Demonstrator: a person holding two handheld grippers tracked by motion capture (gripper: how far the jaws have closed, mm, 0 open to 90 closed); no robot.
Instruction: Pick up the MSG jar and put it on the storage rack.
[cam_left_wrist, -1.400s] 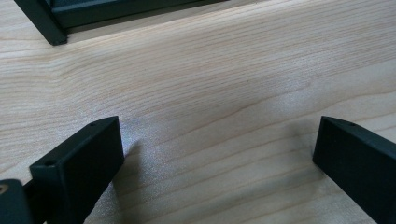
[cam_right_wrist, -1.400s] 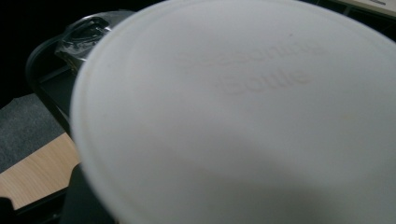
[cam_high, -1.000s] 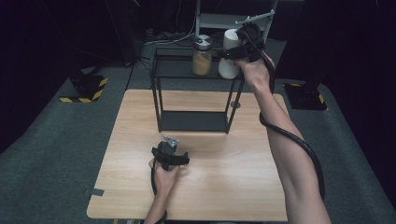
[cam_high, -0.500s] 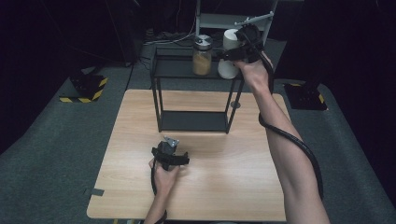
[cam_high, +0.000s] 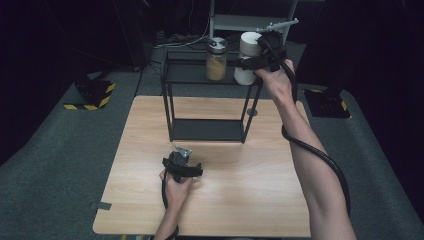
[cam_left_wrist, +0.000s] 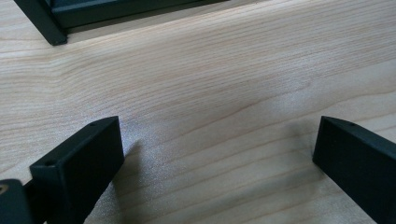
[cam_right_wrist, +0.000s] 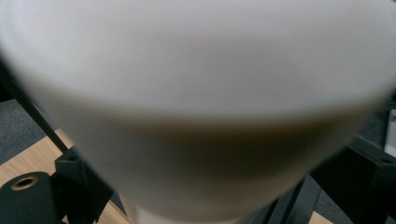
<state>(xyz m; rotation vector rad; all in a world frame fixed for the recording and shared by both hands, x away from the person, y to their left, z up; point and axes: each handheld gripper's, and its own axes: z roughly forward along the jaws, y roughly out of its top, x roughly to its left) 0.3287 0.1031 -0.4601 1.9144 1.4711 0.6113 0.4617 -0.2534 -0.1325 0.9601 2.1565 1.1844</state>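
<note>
A white cup (cam_high: 245, 54) stands at the right end of the top shelf of a black metal rack (cam_high: 200, 129), beside a jar (cam_high: 216, 60) of amber contents with a metal lid. My right gripper (cam_high: 255, 61) is raised to that shelf and shut on the white cup (cam_right_wrist: 201, 93), whose blurred wall sits between my jaws, one on each side. My left gripper (cam_high: 181, 154) rests low on the wooden table (cam_high: 250, 190) in front of the rack. Its jaws stand wide open over bare wood (cam_left_wrist: 215, 149), and the rack's foot (cam_left_wrist: 46, 23) lies just ahead.
The rack stands at the table's far half, its lower shelf bare. Grey carpet surrounds the table. A yellow-and-black striped base (cam_high: 90, 99) lies on the floor at the left, a dark base (cam_high: 327, 102) at the right, a grey shelf unit (cam_high: 250, 21) behind.
</note>
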